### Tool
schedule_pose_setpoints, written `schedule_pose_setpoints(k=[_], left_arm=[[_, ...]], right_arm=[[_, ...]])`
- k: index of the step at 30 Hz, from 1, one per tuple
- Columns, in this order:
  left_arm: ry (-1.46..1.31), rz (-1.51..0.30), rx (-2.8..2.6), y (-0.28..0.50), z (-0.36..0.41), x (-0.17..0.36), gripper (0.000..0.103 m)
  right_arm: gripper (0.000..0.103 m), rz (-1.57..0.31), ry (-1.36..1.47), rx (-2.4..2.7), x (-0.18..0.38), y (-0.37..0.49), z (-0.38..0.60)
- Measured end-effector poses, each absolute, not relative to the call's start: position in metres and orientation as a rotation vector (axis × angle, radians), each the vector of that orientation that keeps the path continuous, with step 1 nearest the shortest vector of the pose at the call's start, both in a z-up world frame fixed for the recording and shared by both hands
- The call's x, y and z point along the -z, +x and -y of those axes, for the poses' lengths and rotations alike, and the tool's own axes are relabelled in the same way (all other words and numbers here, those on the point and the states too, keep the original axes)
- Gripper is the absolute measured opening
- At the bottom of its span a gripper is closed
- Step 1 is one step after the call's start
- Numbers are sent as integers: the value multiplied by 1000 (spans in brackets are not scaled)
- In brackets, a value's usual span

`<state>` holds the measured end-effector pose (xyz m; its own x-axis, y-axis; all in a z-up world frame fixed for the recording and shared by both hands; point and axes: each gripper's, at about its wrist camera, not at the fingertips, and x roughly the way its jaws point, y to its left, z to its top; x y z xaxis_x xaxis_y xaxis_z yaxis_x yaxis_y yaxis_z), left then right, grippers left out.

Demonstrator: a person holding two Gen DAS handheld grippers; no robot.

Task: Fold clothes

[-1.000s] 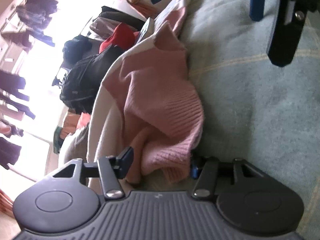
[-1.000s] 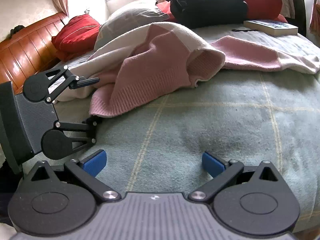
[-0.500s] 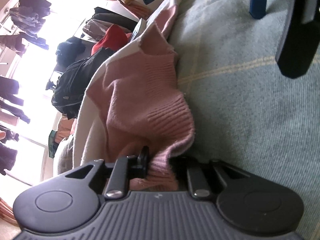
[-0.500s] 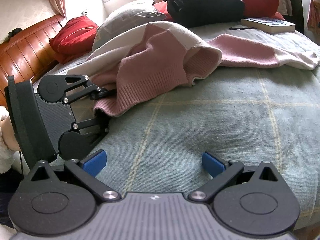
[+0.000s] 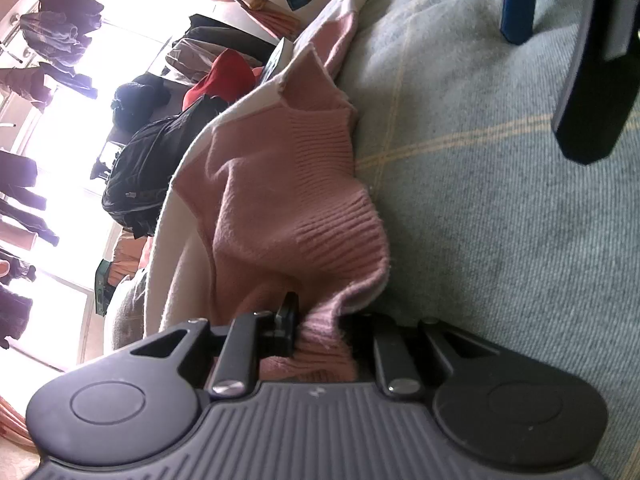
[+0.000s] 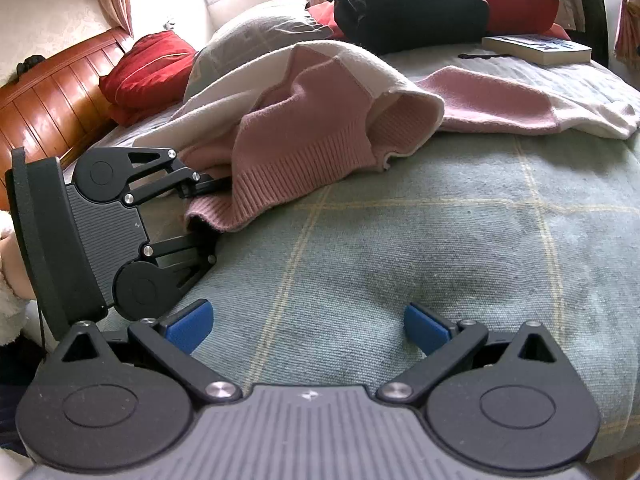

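Observation:
A pink and cream knit sweater [image 6: 320, 120] lies crumpled on a green plaid bedspread [image 6: 440, 240]. My left gripper [image 5: 320, 332] is shut on the sweater's [image 5: 280, 200] ribbed pink hem, the knit bunched between its fingers. From the right wrist view that left gripper [image 6: 204, 208] sits at the left, clamped on the hem corner. My right gripper [image 6: 306, 326] stands open low over bare bedspread, its blue pads [image 6: 188, 326] wide apart and nothing between them. One sleeve [image 6: 500, 100] stretches away to the right.
A black backpack [image 6: 408, 0], red cushions [image 6: 148, 68] and a grey pillow [image 6: 256, 36] crowd the head of the bed. A book [image 6: 536, 48] lies at the far right. A wooden headboard [image 6: 48, 108] runs along the left. Clothes hang by the bright window [image 5: 40, 120].
My left gripper went from open around the hem to shut on it and has lifted the corner slightly. The right gripper has kept still and open.

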<state>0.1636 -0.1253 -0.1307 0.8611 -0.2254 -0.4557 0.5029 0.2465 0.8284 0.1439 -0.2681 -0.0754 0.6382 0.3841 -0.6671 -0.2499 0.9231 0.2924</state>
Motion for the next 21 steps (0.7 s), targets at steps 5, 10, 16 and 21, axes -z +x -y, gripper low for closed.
schedule_pose_setpoints(k=[5, 10, 16, 21], left_arm=[[1226, -264, 505, 163, 126, 130, 14], [1224, -263, 506, 164, 125, 129, 14], [1215, -250, 506, 160, 122, 125, 15], [1212, -208, 499, 152, 115, 113, 13]], right_arm=[[103, -800, 169, -362, 76, 143, 267], [103, -799, 167, -360, 76, 143, 267], [103, -797, 172, -361, 78, 143, 267], [103, -796, 181, -363, 78, 144, 269]])
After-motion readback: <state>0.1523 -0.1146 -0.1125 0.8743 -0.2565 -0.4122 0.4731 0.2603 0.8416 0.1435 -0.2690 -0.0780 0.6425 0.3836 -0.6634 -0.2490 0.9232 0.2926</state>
